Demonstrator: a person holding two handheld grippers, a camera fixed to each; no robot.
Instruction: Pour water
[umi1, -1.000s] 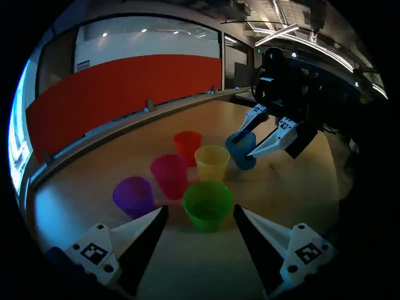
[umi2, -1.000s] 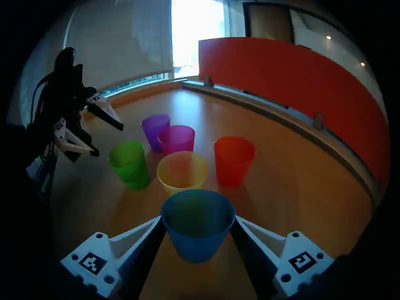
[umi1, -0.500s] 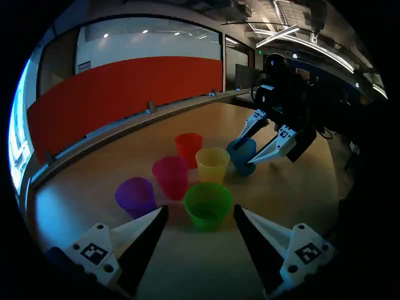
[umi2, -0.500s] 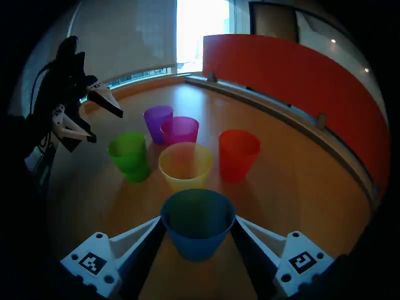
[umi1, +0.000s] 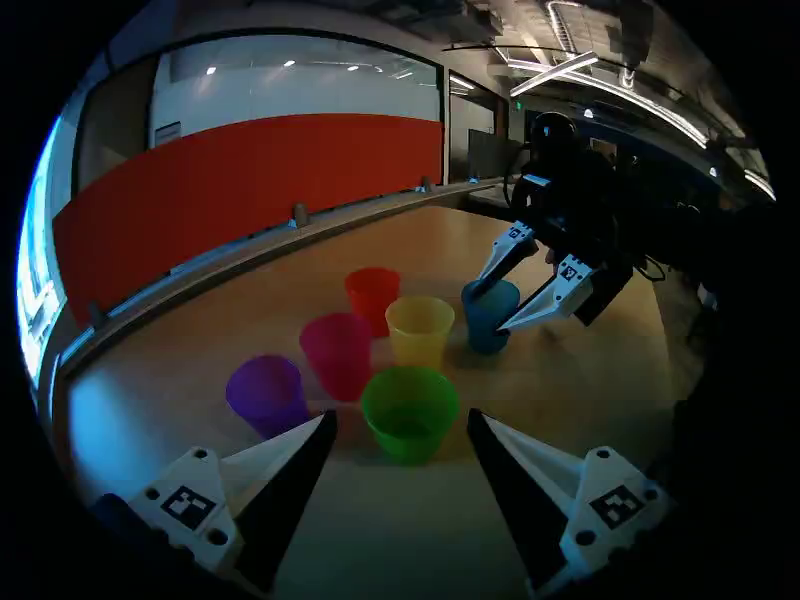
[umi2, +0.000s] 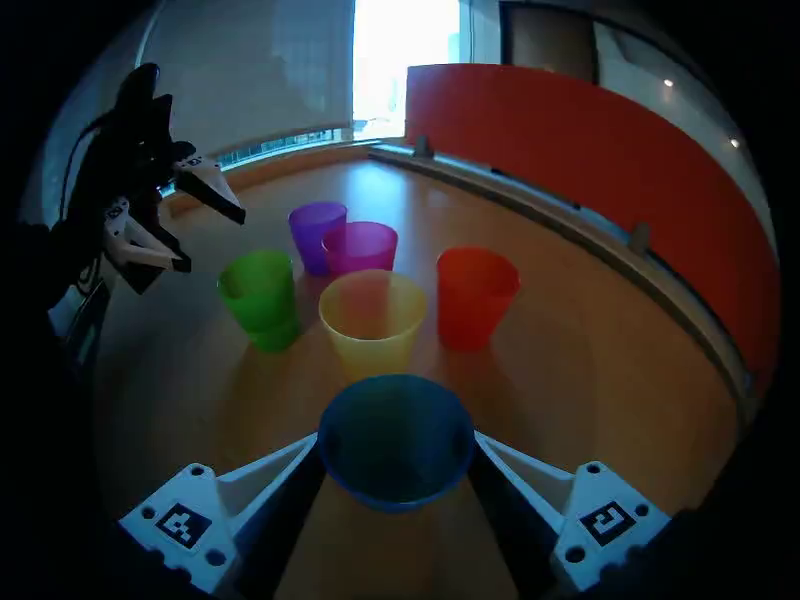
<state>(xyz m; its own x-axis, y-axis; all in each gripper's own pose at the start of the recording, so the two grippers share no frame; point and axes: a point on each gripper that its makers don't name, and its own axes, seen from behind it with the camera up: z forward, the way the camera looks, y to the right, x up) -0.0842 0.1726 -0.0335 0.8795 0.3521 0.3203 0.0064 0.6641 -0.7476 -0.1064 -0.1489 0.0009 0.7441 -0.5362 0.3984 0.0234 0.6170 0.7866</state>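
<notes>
Right claw (umi2: 396, 442) clamps blue cup (umi2: 396, 478); five cups (umi2: 372, 325) stand beyond.

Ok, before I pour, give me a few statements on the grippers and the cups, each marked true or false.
1. The right gripper is shut on the blue cup. True.
2. The left gripper is holding the green cup. False: it is open and apart from the green cup, which stands free on the table.
3. The yellow cup is the cup nearest the blue cup. True.
4. The red cup lies on its side. False: it stands upright.
5. The purple cup is stacked inside the magenta cup. False: they stand side by side, each on the table.
</notes>
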